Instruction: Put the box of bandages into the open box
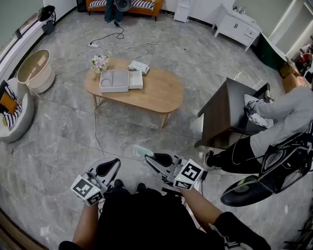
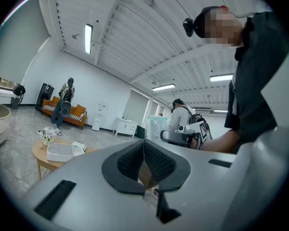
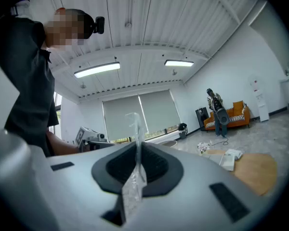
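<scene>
At the waist, the left gripper (image 1: 113, 164) is closed on nothing, the right gripper (image 1: 150, 159) pinched on a thin clear plastic film (image 3: 133, 177) — plain only in its own view. The small white box of bandages (image 1: 139, 66) lies well ahead on the oval wooden table (image 1: 161, 92), crosswise, just behind the white open box (image 1: 115, 80) — neither hand clearly nearer.
</scene>
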Demonstrator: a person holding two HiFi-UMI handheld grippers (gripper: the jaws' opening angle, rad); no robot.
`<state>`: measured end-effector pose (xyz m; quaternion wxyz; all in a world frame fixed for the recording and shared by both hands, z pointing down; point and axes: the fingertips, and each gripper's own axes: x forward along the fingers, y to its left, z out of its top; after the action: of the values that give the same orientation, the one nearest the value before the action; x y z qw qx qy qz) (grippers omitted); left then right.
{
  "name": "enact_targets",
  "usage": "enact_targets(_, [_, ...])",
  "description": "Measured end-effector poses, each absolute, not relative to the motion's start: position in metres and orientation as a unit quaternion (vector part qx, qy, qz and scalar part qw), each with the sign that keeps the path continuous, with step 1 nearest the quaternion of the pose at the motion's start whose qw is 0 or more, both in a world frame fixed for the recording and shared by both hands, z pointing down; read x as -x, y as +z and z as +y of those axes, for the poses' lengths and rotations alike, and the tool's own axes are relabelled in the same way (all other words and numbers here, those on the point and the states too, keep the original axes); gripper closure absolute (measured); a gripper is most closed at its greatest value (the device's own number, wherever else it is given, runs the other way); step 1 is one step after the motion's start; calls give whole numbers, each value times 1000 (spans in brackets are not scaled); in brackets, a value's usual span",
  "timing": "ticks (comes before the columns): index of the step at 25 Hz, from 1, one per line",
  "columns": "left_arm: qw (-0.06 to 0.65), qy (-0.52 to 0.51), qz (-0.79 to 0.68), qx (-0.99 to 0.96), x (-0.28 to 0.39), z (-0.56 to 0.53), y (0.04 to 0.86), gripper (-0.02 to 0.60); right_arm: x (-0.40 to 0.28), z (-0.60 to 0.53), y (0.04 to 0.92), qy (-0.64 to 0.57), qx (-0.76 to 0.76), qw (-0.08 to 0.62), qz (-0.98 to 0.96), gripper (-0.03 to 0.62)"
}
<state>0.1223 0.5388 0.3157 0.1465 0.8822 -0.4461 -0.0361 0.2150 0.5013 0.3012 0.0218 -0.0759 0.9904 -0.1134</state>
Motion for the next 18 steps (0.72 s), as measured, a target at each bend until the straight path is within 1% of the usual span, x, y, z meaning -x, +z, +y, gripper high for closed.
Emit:
enact_targets(9, [154, -36, -444, -882, -133, 556, 319, 565, -229, 517, 305, -126, 84, 25, 988, 562])
enact_targets(14, [145, -35, -446, -882, -133, 563, 320, 565, -237, 518, 301, -140, 82, 58, 985, 562])
enact_targets(18, [152, -37, -459, -875, -125, 568, 319, 565, -235, 519, 299, -150, 73, 71, 984, 562])
